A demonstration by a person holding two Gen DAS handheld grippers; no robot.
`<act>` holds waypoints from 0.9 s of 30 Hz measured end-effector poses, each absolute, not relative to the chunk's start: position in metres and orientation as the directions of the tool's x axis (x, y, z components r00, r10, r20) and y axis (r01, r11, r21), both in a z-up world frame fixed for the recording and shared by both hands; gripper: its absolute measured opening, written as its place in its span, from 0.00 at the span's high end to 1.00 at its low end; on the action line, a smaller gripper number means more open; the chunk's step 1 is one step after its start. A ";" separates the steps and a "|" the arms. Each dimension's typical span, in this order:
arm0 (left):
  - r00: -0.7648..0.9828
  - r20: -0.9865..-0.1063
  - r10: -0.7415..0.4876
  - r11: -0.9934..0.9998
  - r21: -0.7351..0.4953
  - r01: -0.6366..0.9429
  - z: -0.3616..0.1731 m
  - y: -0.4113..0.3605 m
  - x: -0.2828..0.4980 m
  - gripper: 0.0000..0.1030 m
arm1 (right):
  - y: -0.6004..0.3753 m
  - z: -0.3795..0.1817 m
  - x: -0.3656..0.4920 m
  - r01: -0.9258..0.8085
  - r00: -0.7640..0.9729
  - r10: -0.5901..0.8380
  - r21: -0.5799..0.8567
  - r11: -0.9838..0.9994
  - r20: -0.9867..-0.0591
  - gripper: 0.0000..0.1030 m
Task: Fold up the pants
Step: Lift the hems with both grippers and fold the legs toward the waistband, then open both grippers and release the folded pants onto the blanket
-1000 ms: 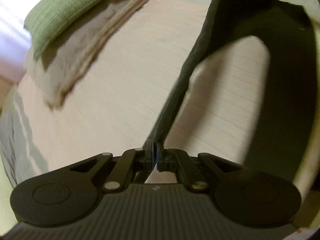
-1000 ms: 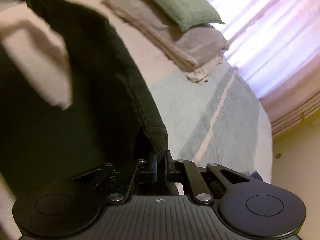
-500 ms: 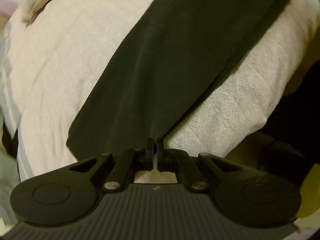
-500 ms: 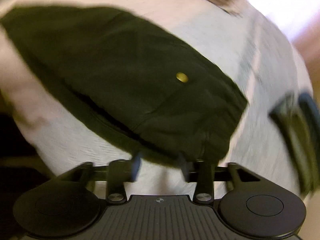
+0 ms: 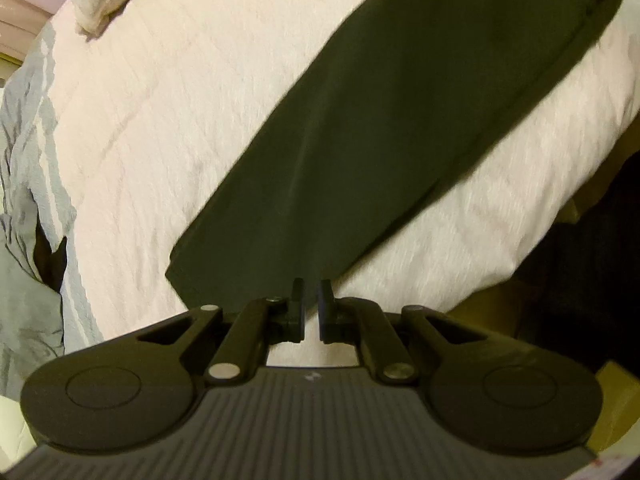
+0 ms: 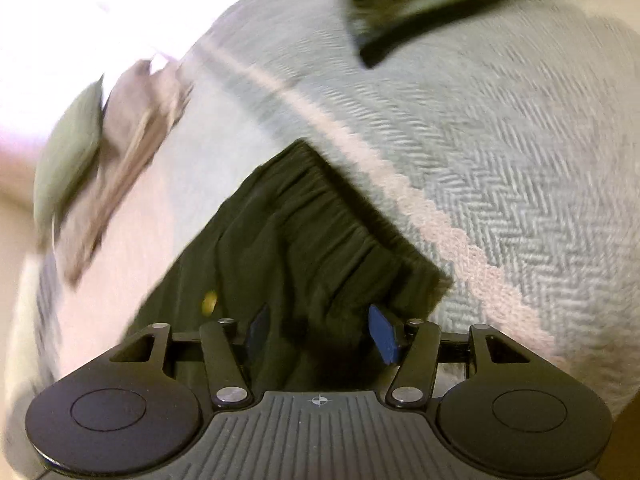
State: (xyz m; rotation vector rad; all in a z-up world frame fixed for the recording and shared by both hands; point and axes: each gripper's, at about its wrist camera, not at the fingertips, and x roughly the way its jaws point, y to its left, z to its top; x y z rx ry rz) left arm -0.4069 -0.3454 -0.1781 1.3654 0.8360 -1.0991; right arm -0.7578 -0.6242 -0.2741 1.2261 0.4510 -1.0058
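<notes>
The dark pants (image 5: 392,128) lie flat on the bed (image 5: 168,128), soft and limp; best pinched at hem or waistband (image 6: 340,208). Left gripper (image 5: 311,300) stands slightly parted at the hem, holding nothing; right gripper (image 6: 320,332) spread wide.

Both claws are matte black – ribbed housing, round side discs, silver rivets on the linkage arms. The left claw (image 5: 310,294) has black fingertips; the right claw (image 6: 320,330) carries blue pads (image 6: 383,334).

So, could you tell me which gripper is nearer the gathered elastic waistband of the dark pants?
Right. The right gripper hovers open just short of the waistband; the left gripper sits at the hem end.
</notes>
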 end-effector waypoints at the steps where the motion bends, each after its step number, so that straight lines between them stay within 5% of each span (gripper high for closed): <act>1: 0.311 -0.942 -0.124 -0.113 0.325 0.939 -0.176 -0.350 -0.410 0.95 | -0.630 -0.277 -0.763 0.819 0.518 -0.386 0.572 -0.032 -0.763 0.57; 2: 0.310 -0.941 -0.135 -0.119 0.326 0.938 -0.174 -0.354 -0.413 0.95 | -0.632 -0.280 -0.765 0.823 0.499 -0.388 0.563 -0.067 -0.775 0.77; 7: 0.280 -0.944 -0.173 -0.149 0.306 0.940 -0.169 -0.374 -0.425 0.95 | -0.633 -0.243 -0.770 0.874 0.467 -0.414 0.480 0.081 -0.781 0.79; 11: 0.275 -0.946 -0.172 -0.147 0.301 0.942 -0.174 -0.382 -0.429 0.95 | -0.636 -0.273 -0.766 0.908 0.413 -0.354 0.410 0.089 -0.839 0.79; 17: 0.323 -0.928 -0.184 -0.069 0.340 0.938 -0.162 -0.363 -0.424 0.93 | -0.633 -0.256 -0.758 0.942 0.334 -0.358 0.304 0.141 -0.872 0.57; 27: 0.386 -0.910 -0.154 0.154 0.364 0.919 -0.149 -0.309 -0.378 0.73 | -0.584 -0.201 -0.692 0.932 0.291 -0.415 0.157 0.328 -0.862 0.55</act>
